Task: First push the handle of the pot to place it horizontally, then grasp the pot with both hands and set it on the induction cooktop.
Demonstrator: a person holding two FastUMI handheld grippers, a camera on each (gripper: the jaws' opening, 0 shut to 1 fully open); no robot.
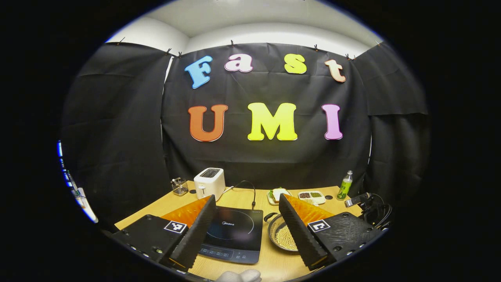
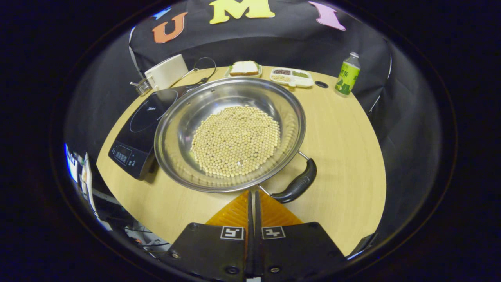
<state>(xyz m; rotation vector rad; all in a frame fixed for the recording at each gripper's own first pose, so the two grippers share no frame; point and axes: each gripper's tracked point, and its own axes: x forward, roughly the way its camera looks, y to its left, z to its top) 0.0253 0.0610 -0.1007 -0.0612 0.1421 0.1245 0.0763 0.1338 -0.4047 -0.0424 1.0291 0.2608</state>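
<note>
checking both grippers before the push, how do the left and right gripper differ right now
The left gripper has its fingers spread wide, with the induction cooktop seen between them; the right gripper has its fingers closed together with nothing between them.
The left gripper is held back, facing the booth wall above the table; the right gripper points down at the rim of the pot, close beside its handle.
Both hold nothing.

Black cloth drapes the booth walls across the middle; a white ceiling shows above; a wooden table fills the lower frame.
</note>
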